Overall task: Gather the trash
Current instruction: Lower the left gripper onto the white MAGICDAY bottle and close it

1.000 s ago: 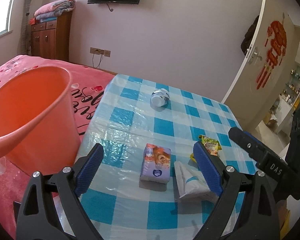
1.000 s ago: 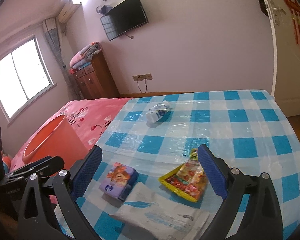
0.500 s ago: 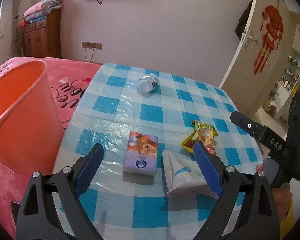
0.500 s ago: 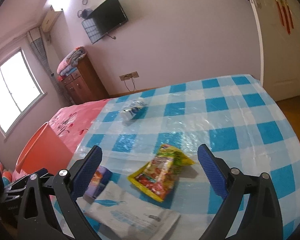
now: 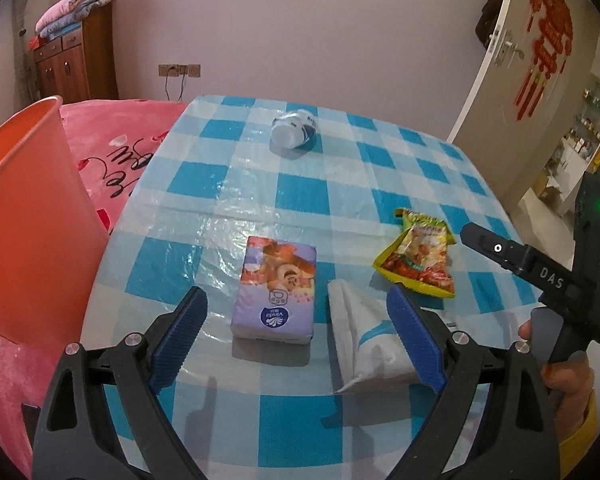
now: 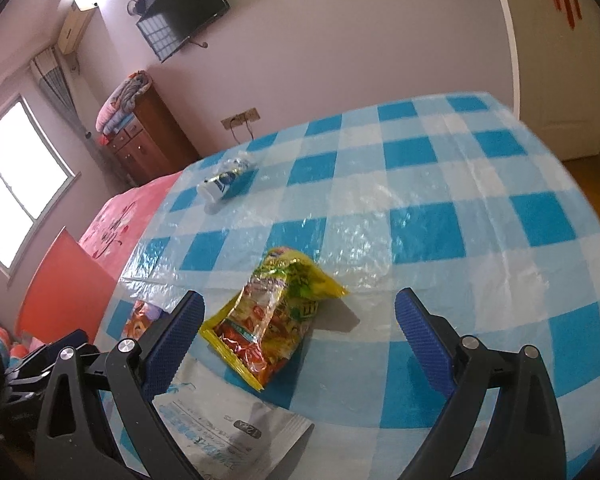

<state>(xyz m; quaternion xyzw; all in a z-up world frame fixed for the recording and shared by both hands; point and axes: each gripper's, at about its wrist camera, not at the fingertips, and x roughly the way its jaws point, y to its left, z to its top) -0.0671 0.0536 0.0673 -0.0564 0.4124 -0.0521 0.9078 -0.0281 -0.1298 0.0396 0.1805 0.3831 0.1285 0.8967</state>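
While I hold both above the worktop [image 5: 236, 152]:
left gripper [image 5: 296, 332]: jaws apart, over tissue pack [image 5: 276, 288]
right gripper [image 6: 300, 332]: jaws apart, around snack wrapper [image 6: 272, 316], not touching

Blue-and-white checks under bright litter

The counter [image 5: 236, 184] wears a blue-white checked cloth; yellow-red snack wrapper [image 6: 268, 316], purple tissue pack [image 5: 276, 288], white pouch [image 5: 364, 340], orange bin [image 5: 24, 216], black tongs with blue pads [image 5: 414, 334].
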